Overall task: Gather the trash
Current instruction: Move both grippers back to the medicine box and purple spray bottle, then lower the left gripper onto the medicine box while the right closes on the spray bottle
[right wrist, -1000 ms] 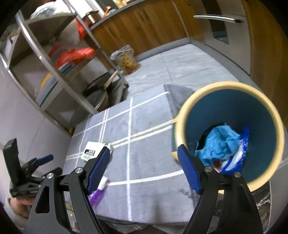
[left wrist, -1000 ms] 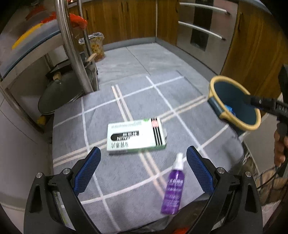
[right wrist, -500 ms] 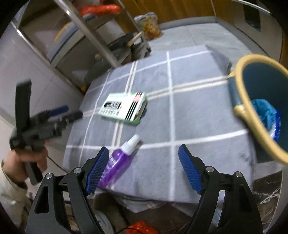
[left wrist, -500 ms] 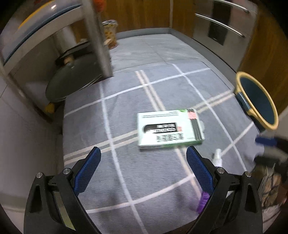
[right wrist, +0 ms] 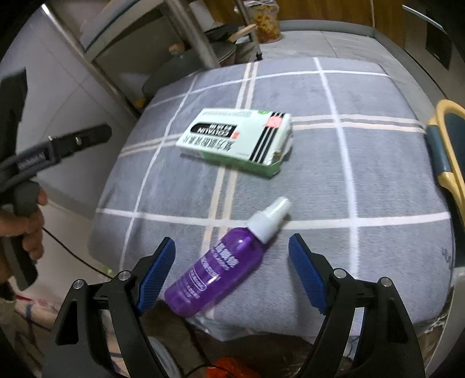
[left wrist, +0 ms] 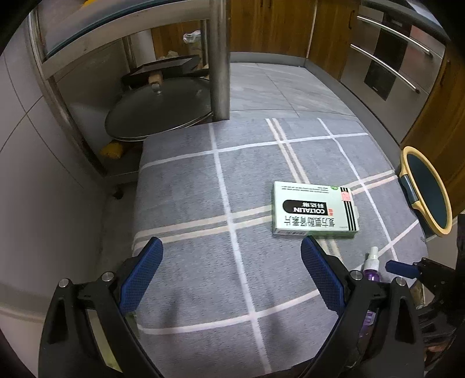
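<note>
A green and white medicine box (left wrist: pixel 314 210) lies flat on the grey checked cloth (left wrist: pixel 189 186); it also shows in the right wrist view (right wrist: pixel 238 139). A purple spray bottle (right wrist: pixel 221 264) lies on its side near the cloth's front edge, partly seen in the left wrist view (left wrist: pixel 372 264). My right gripper (right wrist: pixel 232 273) is open and empty, its blue fingers to either side of the bottle, just above it. My left gripper (left wrist: pixel 232 276) is open and empty over the cloth, left of the box. A blue bin with a yellow rim (left wrist: pixel 424 192) stands at the cloth's right edge.
A steel shelf rack (left wrist: pixel 218 58) with a large pan lid (left wrist: pixel 157 110) stands behind the cloth on the left. Wooden cabinets and an oven front (left wrist: pixel 392 58) line the back and right. A bag of food (right wrist: pixel 266 20) sits on the floor beyond.
My right gripper swung left from over the bin to the purple bottle. My left gripper moved left and forward, so the box now lies to its right.
</note>
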